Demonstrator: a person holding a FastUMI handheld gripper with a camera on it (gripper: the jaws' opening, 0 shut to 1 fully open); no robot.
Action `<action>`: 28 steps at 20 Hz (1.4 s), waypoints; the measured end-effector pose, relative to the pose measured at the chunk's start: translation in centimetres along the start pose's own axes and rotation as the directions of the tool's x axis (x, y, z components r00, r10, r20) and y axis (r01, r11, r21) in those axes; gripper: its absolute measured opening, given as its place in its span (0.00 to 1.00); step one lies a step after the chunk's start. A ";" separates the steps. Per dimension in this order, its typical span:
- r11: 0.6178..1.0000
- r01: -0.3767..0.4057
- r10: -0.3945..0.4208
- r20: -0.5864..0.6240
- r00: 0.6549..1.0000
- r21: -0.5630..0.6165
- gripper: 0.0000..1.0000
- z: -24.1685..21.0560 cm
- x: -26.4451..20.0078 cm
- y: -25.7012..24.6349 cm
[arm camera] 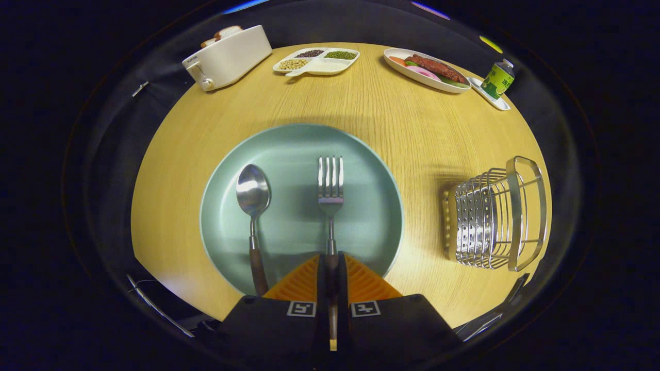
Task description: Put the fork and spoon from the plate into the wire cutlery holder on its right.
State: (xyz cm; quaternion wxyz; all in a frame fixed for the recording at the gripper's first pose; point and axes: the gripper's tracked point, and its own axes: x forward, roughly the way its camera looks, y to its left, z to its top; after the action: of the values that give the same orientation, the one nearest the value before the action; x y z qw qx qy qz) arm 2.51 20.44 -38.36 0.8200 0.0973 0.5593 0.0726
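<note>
resting on a pale green plate, the fork and the spoon lie side by side with their heads pointing away from the gripper. the gripper's two fingers are drawn almost together around the fork's handle, one on each side of it, and the handle runs back through the narrow gap between them; both fingers look pressed against it. the fork's tines lie flat on the plate, well ahead of the fingertips. the spoon sits just to the left of the fork, bowl up, its dark wooden handle reaching back beside the left finger without touching it. the plate stands on a round wooden table. to the right of the plate, apart from it, stands the wire cutlery holder, with a tall loop handle on its far side. along the far edge of the table, beyond the plate, are a white toaster with bread in it, a divided tray of beans, an oval dish of food and a green can on a small white tray.
</note>
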 end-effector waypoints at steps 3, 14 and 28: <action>0.999 -0.051 0.051 0.023 0.998 -0.017 0.10 0.5 -2.1 -0.3; 0.937 -0.115 0.082 -0.113 0.990 -0.331 0.10 2.0 -16.1 -12.4; 0.906 -0.067 -0.239 -0.635 0.735 -0.418 0.10 -1.1 -13.0 -19.3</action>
State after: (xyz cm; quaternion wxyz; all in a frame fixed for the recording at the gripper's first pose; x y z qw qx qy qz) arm -3.02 -1.22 -31.63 0.5659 -0.1380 0.7926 0.1805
